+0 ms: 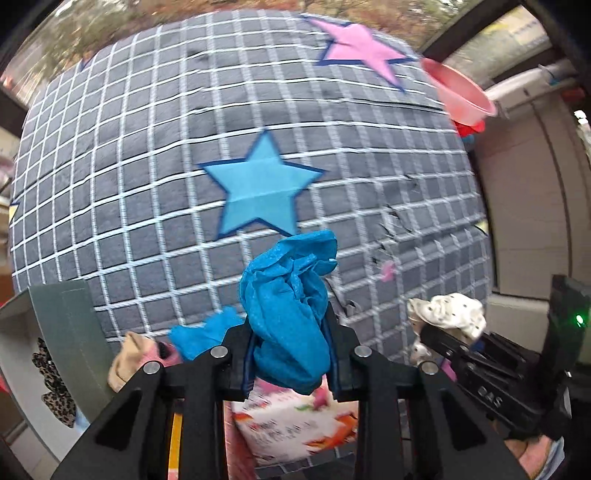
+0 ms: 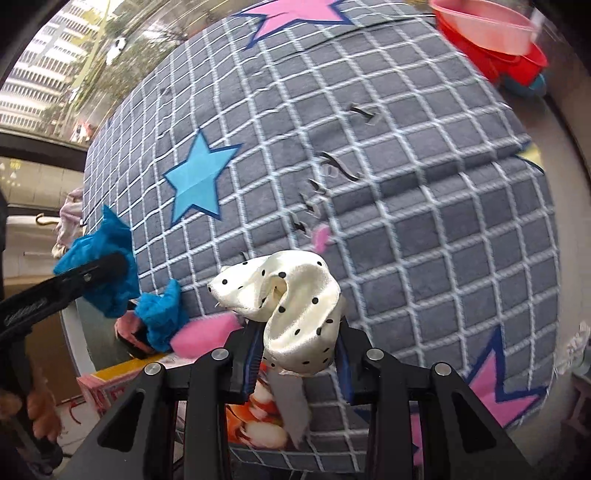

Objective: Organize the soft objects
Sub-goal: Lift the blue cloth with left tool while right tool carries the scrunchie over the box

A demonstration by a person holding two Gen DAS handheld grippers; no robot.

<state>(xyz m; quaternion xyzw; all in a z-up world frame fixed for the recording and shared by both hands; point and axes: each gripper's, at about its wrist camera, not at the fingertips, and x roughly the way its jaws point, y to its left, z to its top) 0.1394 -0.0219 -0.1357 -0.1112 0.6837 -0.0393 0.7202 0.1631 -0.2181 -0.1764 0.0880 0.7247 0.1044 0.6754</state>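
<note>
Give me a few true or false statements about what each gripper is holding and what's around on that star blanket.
1. The left gripper is shut on a crumpled blue cloth. True.
2. The right gripper stands open and empty. False: it is shut on a cream satin scrunchie with black dots.
3. The grey checked blanket carries a blue star. True.
4. The stacked plastic bowls sit in the middle of the blanket. False: they are at its far edge.
</note>
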